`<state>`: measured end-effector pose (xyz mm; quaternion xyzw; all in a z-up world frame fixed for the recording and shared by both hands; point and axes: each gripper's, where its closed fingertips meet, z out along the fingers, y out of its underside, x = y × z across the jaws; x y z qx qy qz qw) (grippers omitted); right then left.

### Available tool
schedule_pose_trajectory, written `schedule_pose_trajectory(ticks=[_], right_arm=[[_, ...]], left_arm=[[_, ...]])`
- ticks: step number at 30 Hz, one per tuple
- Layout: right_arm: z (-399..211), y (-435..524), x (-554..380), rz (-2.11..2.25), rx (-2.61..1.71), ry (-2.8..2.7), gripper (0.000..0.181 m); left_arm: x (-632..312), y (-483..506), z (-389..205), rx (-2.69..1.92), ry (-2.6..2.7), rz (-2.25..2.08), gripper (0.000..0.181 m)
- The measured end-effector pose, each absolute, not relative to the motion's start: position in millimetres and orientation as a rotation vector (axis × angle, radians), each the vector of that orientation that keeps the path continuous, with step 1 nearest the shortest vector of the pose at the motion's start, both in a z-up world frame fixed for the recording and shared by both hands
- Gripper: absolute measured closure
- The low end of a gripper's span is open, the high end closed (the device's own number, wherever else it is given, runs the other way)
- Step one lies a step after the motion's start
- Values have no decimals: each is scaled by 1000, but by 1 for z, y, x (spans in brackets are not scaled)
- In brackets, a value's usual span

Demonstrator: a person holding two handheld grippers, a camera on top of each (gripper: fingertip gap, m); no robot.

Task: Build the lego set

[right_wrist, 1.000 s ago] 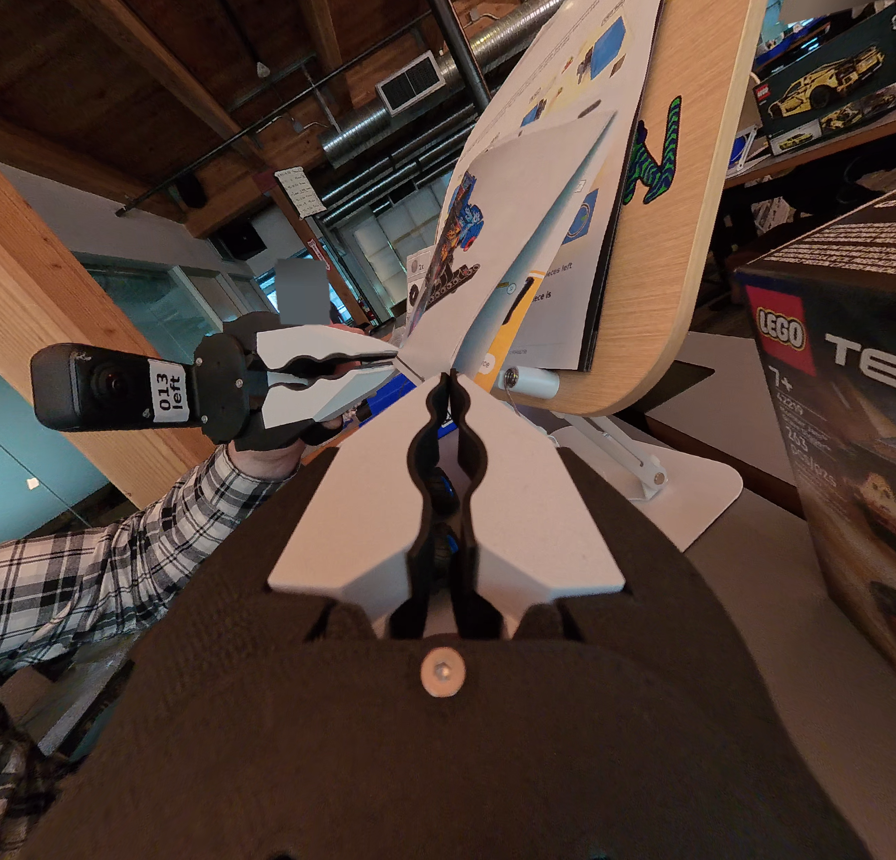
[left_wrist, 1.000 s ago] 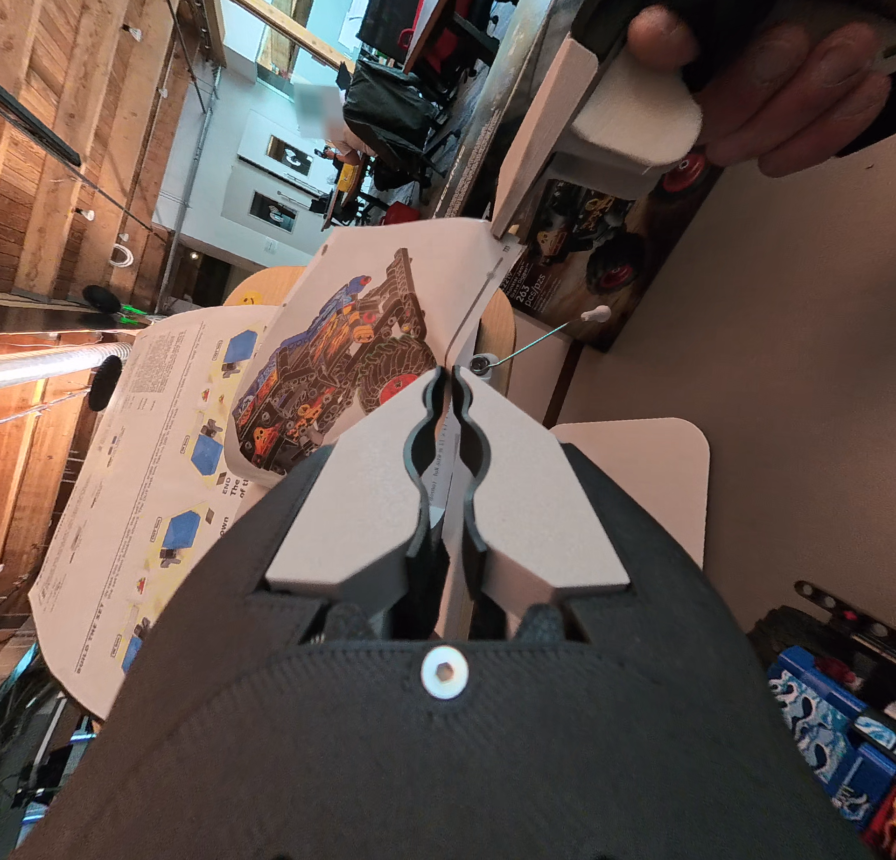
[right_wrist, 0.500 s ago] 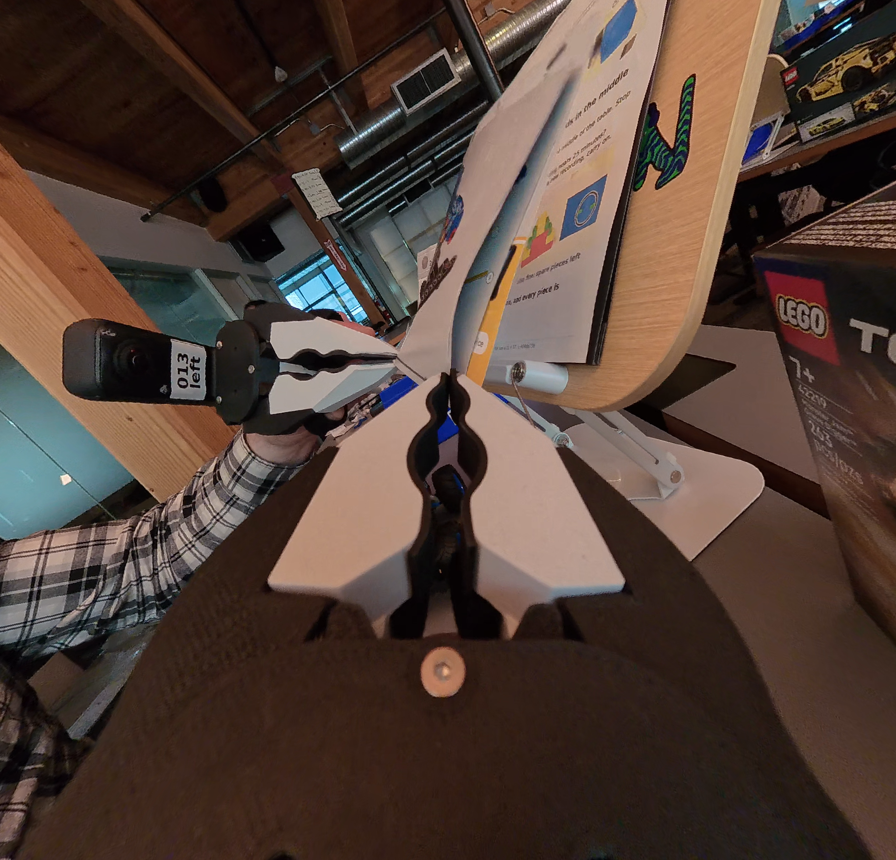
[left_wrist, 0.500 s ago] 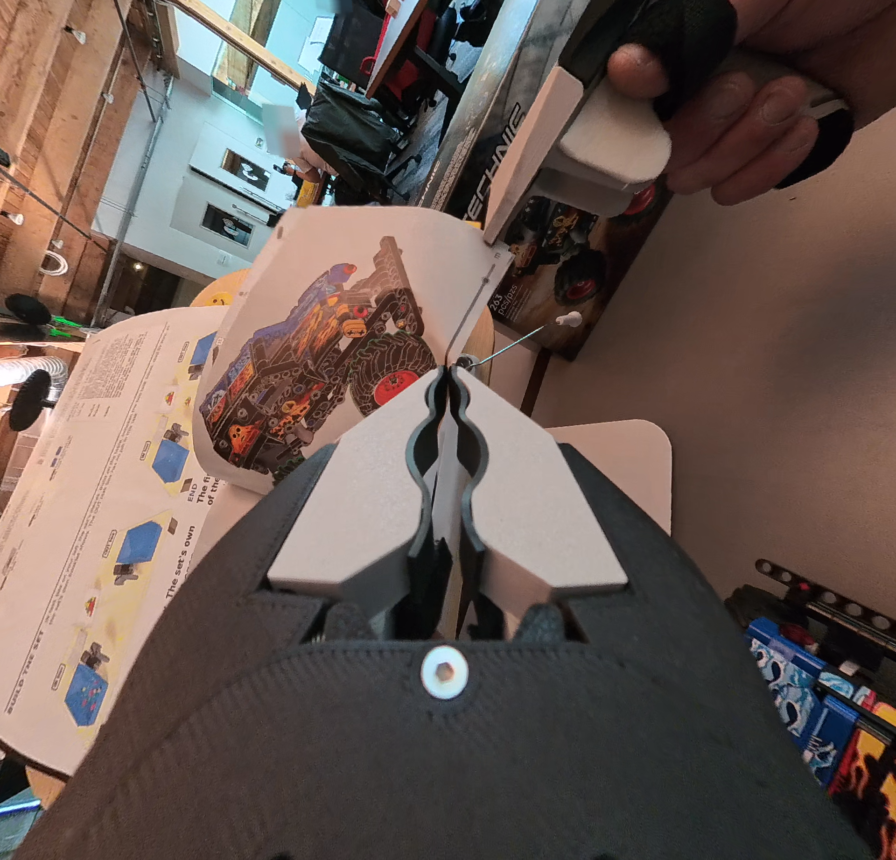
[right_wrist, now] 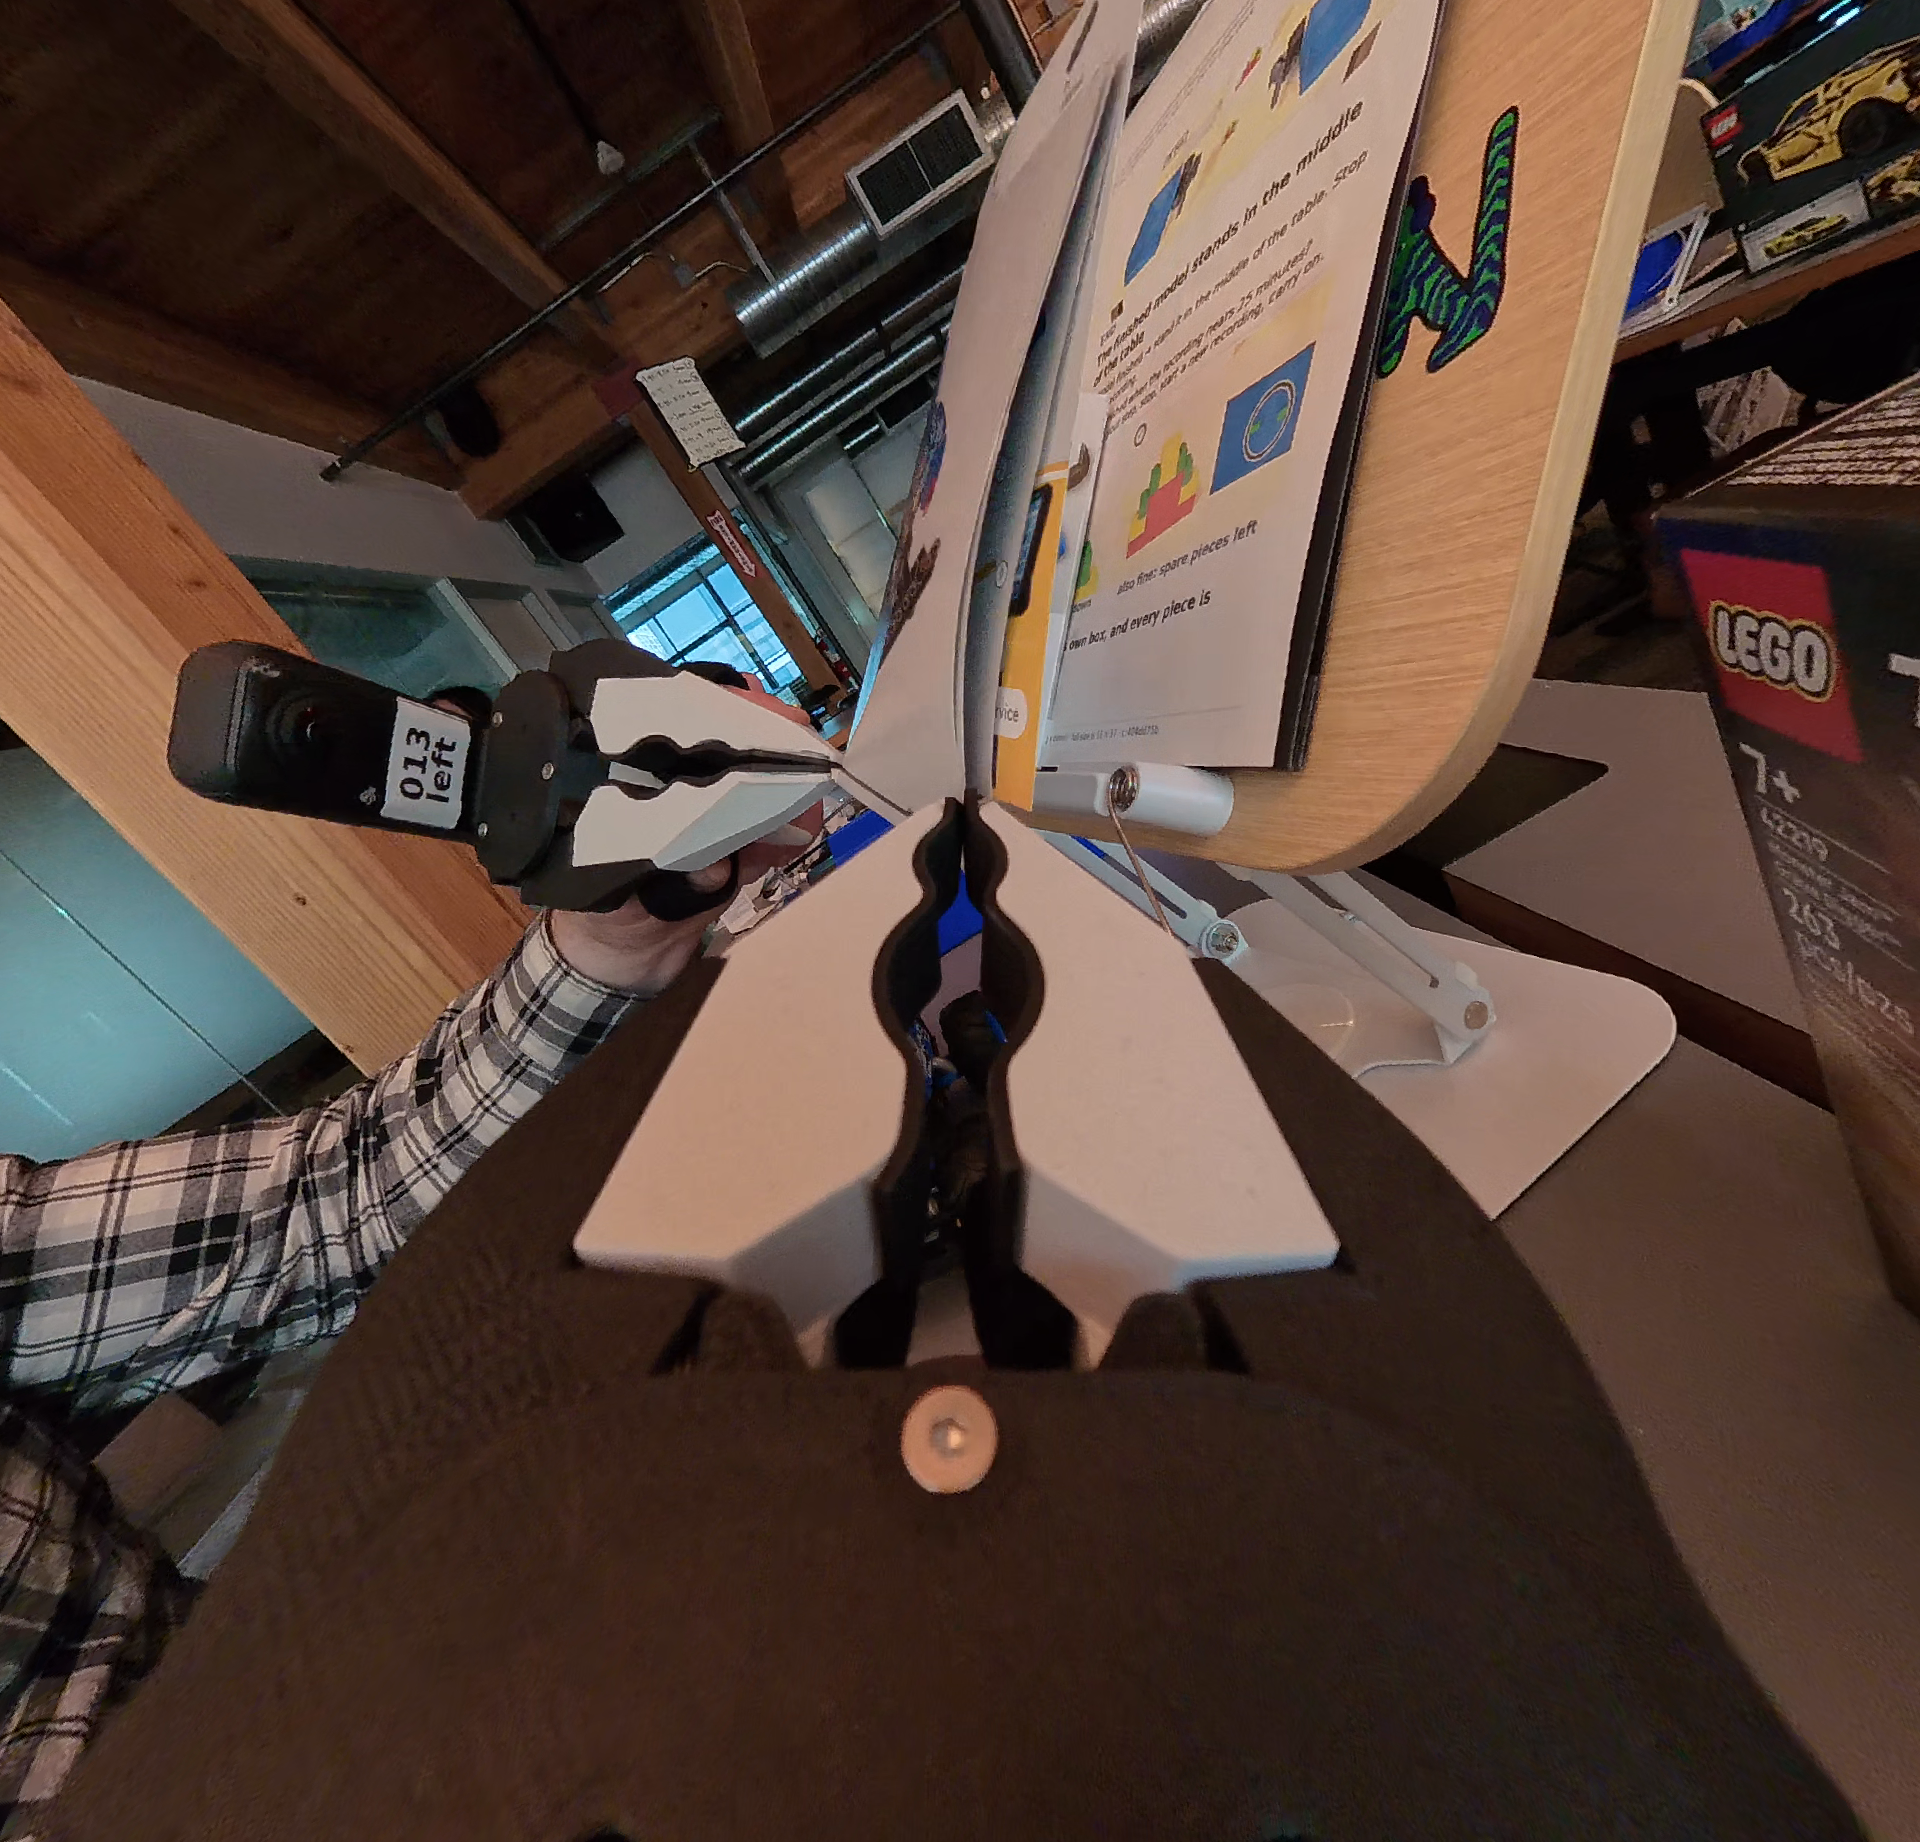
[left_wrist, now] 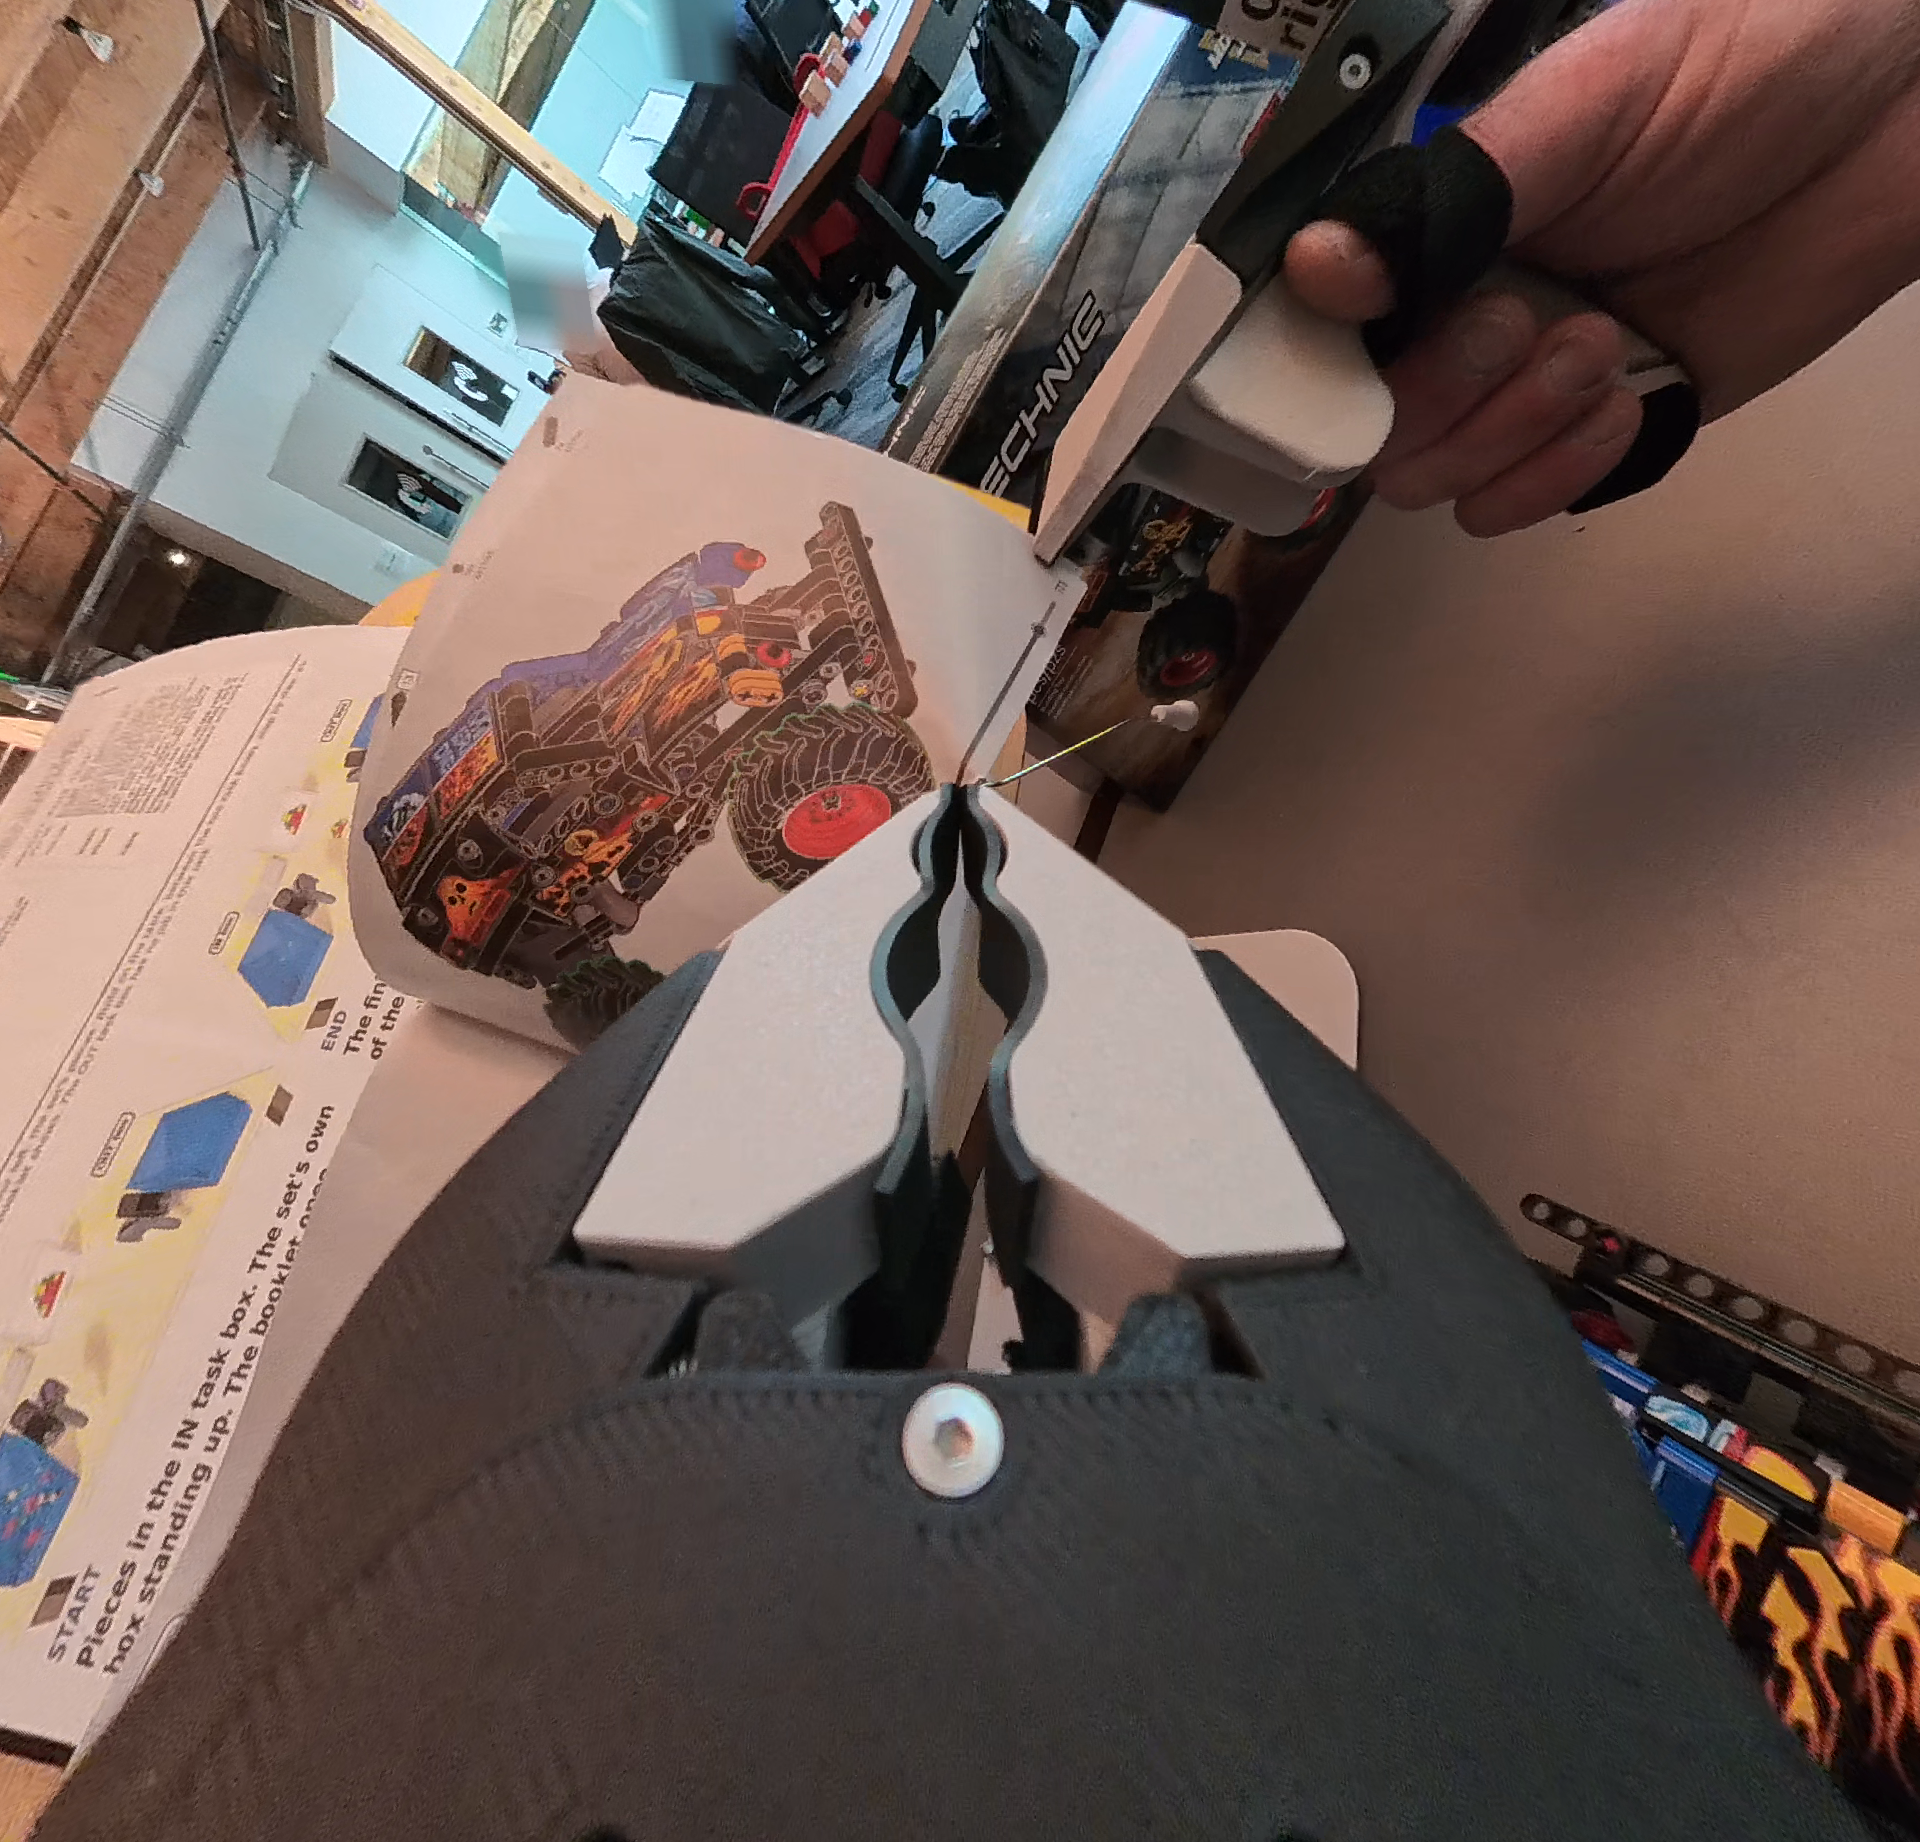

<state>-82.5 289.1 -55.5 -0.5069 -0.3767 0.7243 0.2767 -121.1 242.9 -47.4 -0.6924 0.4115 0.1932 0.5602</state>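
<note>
Pinching the curled white instruction page with the printed monster truck [left_wrist: 665,753], the left gripper [left_wrist: 961,805] is clamped on its corner beside the dark set box [left_wrist: 1049,358]. In the right wrist view, the right gripper [right_wrist: 961,816] grips the page's lower edge [right_wrist: 935,649] at the tilted wooden book stand [right_wrist: 1475,545].

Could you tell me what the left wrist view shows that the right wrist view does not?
Only the left wrist view shows the printed truck picture on the lifted booklet page and the flame-patterned pieces at lower right. Only the right wrist view shows the plaid sleeve and the stand's white base. Both show the booklet page, each tool shut on it, left tool, right tool, and the set's box.
</note>
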Motion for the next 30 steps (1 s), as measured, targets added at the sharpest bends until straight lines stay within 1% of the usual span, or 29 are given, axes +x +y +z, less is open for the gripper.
schedule_pose_trajectory(ticks=[8,19,24,30], right_arm=[[-57,300,-79,1927,-1383,-960,181],[-57,300,-81,1900,-1390,-969,181],[-56,304,-78,1879,-1393,-966,181],[-57,304,-79,1869,-1398,-964,181]], left_arm=[[-124,235,-38,-1658,923,301,181],[-128,232,-35,-1656,860,240,181],[-139,218,-18,-1603,729,168,181],[-173,187,1,-1523,501,127,181]])
